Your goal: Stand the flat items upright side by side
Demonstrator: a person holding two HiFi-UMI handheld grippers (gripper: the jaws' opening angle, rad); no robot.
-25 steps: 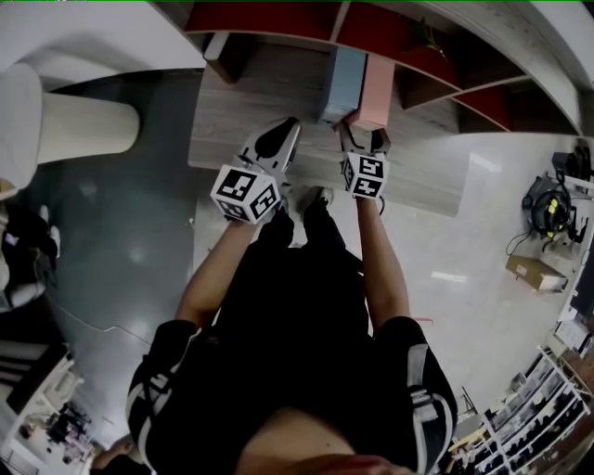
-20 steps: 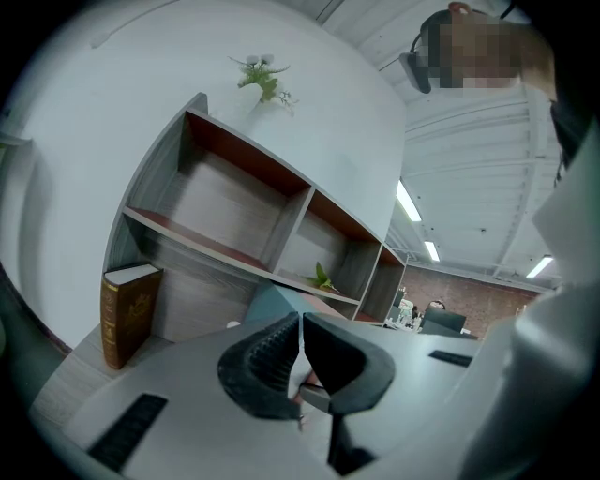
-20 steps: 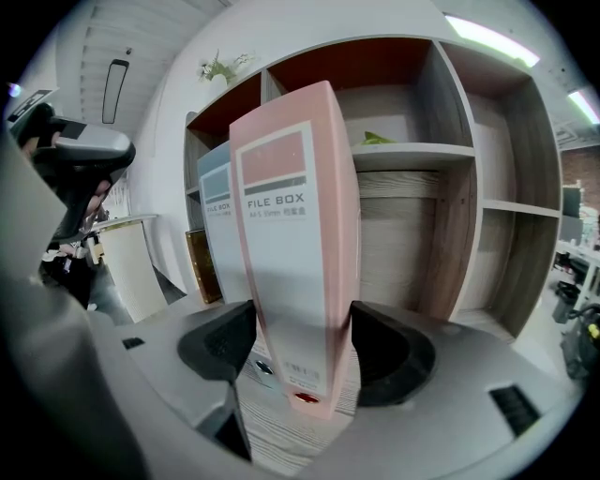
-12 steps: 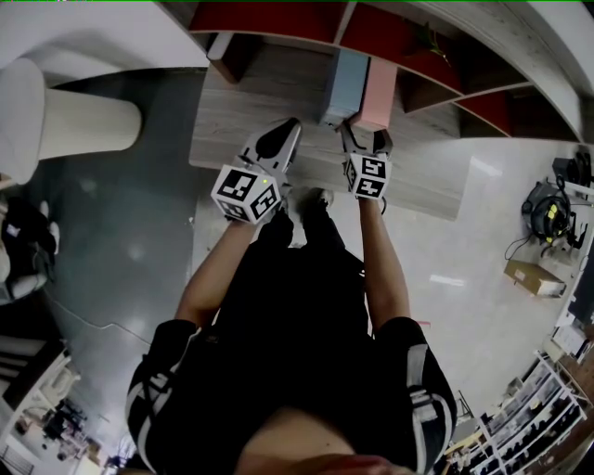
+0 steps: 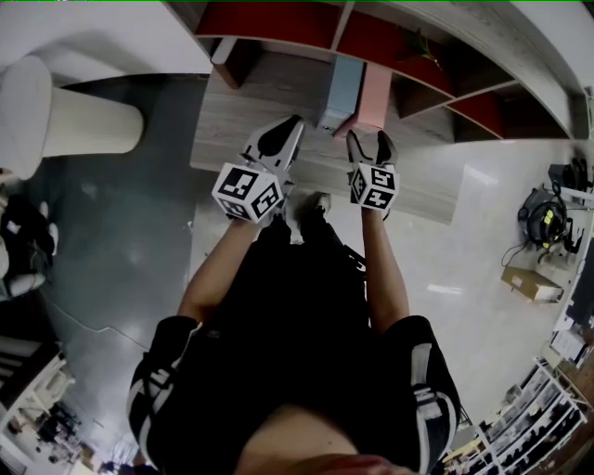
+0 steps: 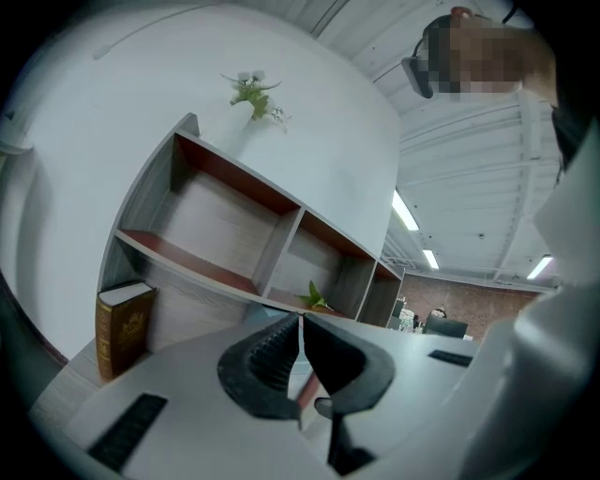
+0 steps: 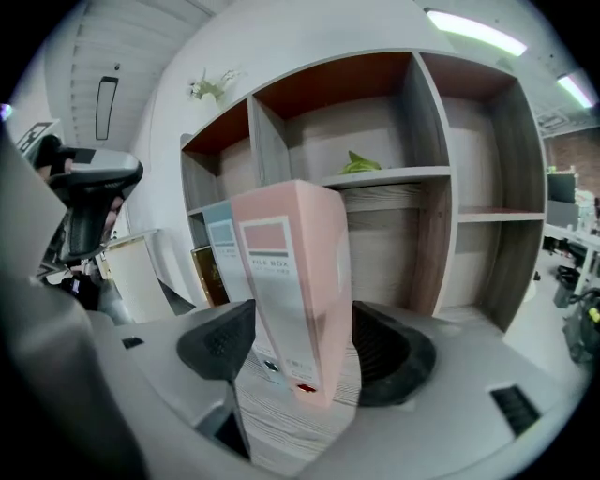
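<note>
A pink file box (image 5: 375, 93) stands upright on the wooden tabletop (image 5: 251, 107), close beside a light blue file box (image 5: 342, 88) on its left. My right gripper (image 5: 368, 137) is open just in front of the pink box's lower end. In the right gripper view the pink box (image 7: 295, 272) rises between the spread jaws of that gripper (image 7: 305, 352), with a gap on its left side, and the blue box (image 7: 223, 248) shows behind it. My left gripper (image 5: 293, 123) is shut and empty, left of the blue box; its pads (image 6: 281, 347) meet with nothing between them.
A shelf unit with red-brown compartments (image 5: 278, 19) backs the table. A brown book (image 6: 124, 326) stands upright at the left end below the shelves. A small green plant (image 7: 361, 164) sits in a compartment. A white column (image 5: 88, 119) stands on the floor to the left.
My right gripper has drawn back a little from the pink box's base, jaws still spread. Both grippers have lifted slightly. The two boxes stay upright.
</note>
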